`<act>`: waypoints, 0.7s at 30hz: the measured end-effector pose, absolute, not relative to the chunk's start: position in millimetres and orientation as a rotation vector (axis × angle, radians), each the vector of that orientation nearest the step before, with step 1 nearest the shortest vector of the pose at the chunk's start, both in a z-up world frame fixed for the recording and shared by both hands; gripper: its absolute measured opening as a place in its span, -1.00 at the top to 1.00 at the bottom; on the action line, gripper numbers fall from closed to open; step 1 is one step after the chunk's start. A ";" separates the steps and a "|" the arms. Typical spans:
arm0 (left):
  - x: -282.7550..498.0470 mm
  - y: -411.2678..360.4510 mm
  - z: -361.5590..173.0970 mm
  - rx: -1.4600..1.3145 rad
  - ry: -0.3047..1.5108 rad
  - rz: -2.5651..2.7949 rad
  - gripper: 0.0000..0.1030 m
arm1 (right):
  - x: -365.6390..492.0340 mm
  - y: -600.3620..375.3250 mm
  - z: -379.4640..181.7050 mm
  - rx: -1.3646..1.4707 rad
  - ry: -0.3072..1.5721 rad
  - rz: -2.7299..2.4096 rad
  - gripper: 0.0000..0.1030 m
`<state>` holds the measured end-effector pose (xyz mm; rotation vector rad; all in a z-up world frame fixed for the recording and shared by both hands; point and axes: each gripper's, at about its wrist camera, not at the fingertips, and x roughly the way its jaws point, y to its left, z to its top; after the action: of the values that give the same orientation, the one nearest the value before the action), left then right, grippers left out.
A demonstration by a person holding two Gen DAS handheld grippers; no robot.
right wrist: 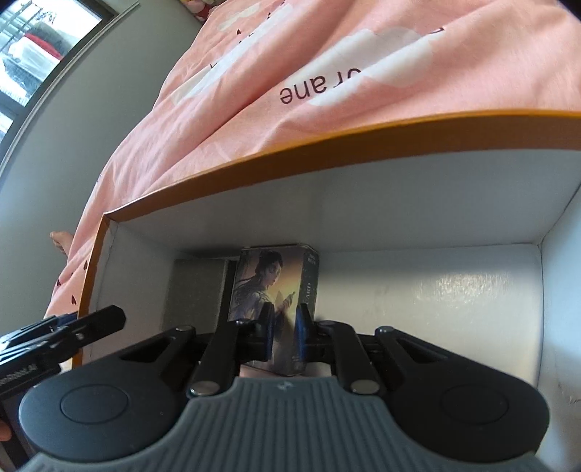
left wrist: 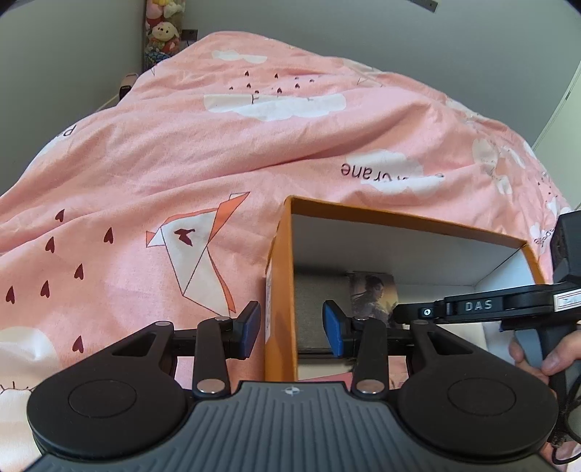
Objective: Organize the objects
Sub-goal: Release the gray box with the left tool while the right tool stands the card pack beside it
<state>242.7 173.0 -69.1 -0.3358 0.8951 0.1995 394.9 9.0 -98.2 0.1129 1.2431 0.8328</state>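
Note:
An orange box [left wrist: 277, 276] with a white inside lies on the pink bed cover. My left gripper [left wrist: 292, 328] is open and straddles the box's left wall, one finger outside and one inside. Inside the box stand a grey flat item [left wrist: 319, 312] and a card box printed with a figure [right wrist: 272, 287]. My right gripper [right wrist: 285, 332] reaches into the orange box [right wrist: 326, 145] and is shut on the card box. The card box also shows in the left wrist view [left wrist: 374, 294], with the right gripper's body coming in from the right.
The pink bed cover [left wrist: 181, 163] with white clouds and a paper-crane print fills the area around the box. Plush toys [left wrist: 163, 32] stand at the far wall. A window [right wrist: 32, 47] is at the upper left. A bare foot [right wrist: 61, 241] shows beside the bed.

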 end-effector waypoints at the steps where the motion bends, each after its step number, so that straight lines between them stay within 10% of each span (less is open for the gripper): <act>1: 240.1 171.4 -66.9 -0.335 0.882 0.200 0.07 | 395.1 8.1 -97.9 0.115 1.244 0.833 0.74; 8: 212.2 145.4 -41.4 -0.260 0.717 0.258 -0.26 | 372.7 0.3 -67.3 0.050 1.138 0.891 0.57; 21: 154.2 83.3 -4.5 -0.206 0.551 0.182 -0.64 | 272.4 -65.0 7.3 -0.131 0.755 0.926 -0.38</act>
<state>154.2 83.3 -4.5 -0.2058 0.5506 0.1823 272.4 -65.0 7.3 -0.1307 0.7550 0.9261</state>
